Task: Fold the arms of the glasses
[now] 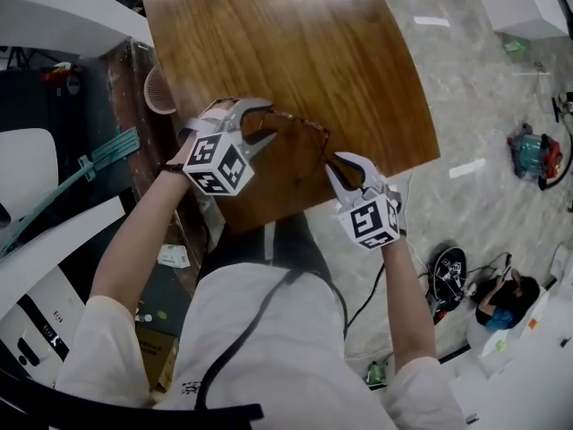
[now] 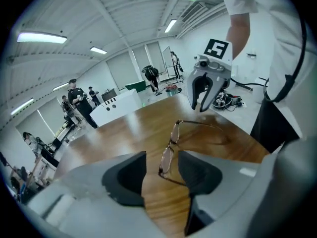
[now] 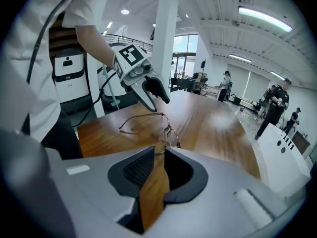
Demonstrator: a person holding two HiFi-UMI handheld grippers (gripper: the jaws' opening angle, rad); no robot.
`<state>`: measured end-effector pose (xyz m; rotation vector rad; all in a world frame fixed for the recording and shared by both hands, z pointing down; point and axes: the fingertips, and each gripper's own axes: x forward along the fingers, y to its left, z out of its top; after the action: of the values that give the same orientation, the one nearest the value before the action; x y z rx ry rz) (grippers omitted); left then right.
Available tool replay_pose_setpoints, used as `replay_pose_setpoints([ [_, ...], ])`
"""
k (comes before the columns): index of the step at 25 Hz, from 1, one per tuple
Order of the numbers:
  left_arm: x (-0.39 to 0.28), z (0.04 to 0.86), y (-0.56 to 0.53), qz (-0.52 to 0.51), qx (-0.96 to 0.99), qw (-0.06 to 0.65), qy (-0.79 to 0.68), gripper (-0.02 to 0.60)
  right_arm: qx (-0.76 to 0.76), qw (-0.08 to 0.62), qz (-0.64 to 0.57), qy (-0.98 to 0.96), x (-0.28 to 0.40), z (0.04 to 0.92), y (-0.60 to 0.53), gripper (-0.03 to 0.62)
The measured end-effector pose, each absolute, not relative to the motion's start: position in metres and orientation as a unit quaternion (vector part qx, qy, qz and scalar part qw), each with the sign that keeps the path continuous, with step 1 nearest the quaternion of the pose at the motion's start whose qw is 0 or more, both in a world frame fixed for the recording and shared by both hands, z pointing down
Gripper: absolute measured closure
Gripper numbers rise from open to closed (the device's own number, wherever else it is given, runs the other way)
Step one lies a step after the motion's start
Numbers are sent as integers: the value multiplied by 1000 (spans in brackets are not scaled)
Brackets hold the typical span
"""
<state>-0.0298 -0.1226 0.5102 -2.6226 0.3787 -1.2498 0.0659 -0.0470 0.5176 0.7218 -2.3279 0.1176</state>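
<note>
A pair of thin brown-rimmed glasses (image 1: 304,124) lies on the wooden table (image 1: 286,43) with both arms unfolded, between my two grippers. My left gripper (image 1: 269,122) is at their left end. In the left gripper view its jaws stand wide apart, with the end lens (image 2: 167,160) in the gap and neither pad on it. My right gripper (image 1: 338,164) is at the near right. In the right gripper view (image 3: 159,155) a narrow gap shows between the pads, and the tip of one glasses arm (image 3: 157,153) reaches into it without being pressed. The lenses (image 3: 171,135) lie just beyond.
The table's near edge (image 1: 295,213) runs just in front of the person holding the grippers. A pale ribbed cup (image 1: 159,90) sits off the table's left side. Cables and a teal device (image 1: 535,153) lie on the floor at right. People (image 2: 79,103) stand far off.
</note>
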Motion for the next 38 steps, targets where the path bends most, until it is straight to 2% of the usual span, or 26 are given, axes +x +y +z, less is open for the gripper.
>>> replay_pose_setpoints([
  [4, -12, 515, -133, -410, -901, 88, 114, 373, 298, 334, 66, -892, 64, 517, -51, 523],
  [10, -60, 525, -130, -438, -889, 98, 89, 393, 284, 363, 48, -886, 72, 531, -47, 523],
  [12, -76, 529, -126, -466, -873, 134, 59, 394, 273, 383, 28, -882, 76, 535, -46, 516],
  [15, -85, 538, -112, -508, -829, 233, -18, 381, 254, 405, -4, -878, 76, 538, -47, 488],
  [18, -75, 542, -102, -504, -798, 322, -74, 379, 245, 413, -20, -877, 73, 536, -50, 488],
  [23, -59, 541, -100, -486, -770, 400, -103, 380, 222, 430, -55, -873, 66, 536, -49, 487],
  [31, -60, 552, -88, -476, -728, 462, -173, 402, 147, 486, -156, -847, 63, 549, -44, 458],
  [38, -46, 548, -92, -453, -727, 493, -155, 415, 75, 516, -223, -824, 52, 554, -43, 444],
])
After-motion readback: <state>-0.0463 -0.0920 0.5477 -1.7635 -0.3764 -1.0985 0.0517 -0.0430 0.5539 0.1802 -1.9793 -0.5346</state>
